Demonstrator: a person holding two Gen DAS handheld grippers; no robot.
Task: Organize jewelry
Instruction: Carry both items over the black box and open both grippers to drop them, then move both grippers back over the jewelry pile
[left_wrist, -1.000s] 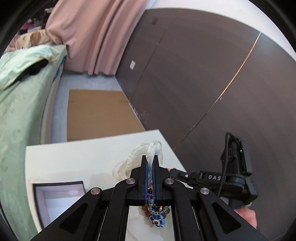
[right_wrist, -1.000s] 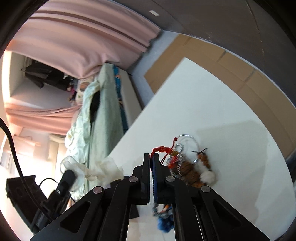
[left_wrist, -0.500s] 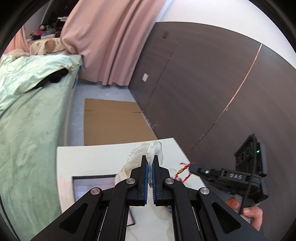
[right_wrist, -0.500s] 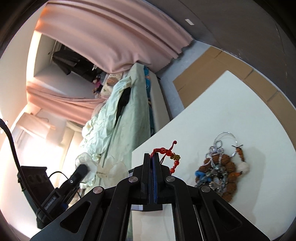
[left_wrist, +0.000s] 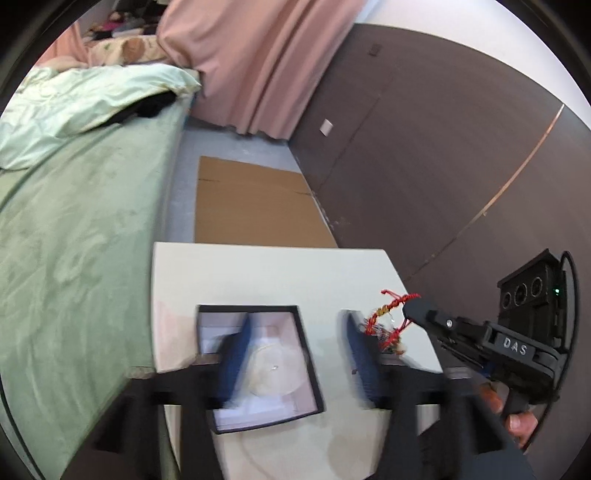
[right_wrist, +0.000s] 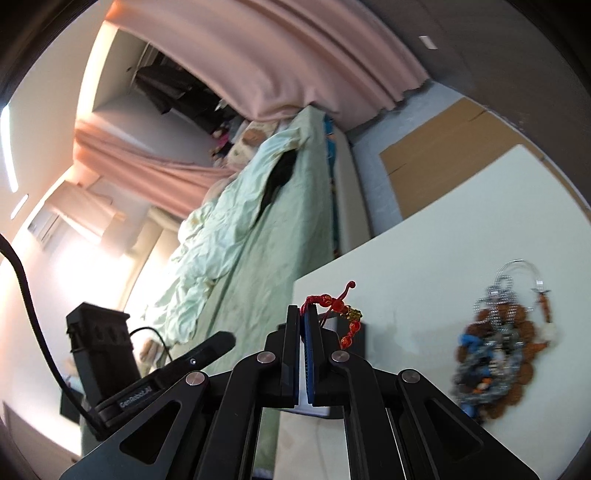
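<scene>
Left wrist view: our left gripper is gaping wide and empty over the box, where a pale pouch is lying. Our right gripper is pinching the red bracelet above the white table. The pile is waiting unsorted; most is remaining. A bed and curtains are flanking us.

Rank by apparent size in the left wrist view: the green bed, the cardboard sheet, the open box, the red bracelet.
1. Green bed, nearer the camera
2. Cardboard sheet
3. Open box, close to the cardboard in size, and nearer
4. Red bracelet
</scene>
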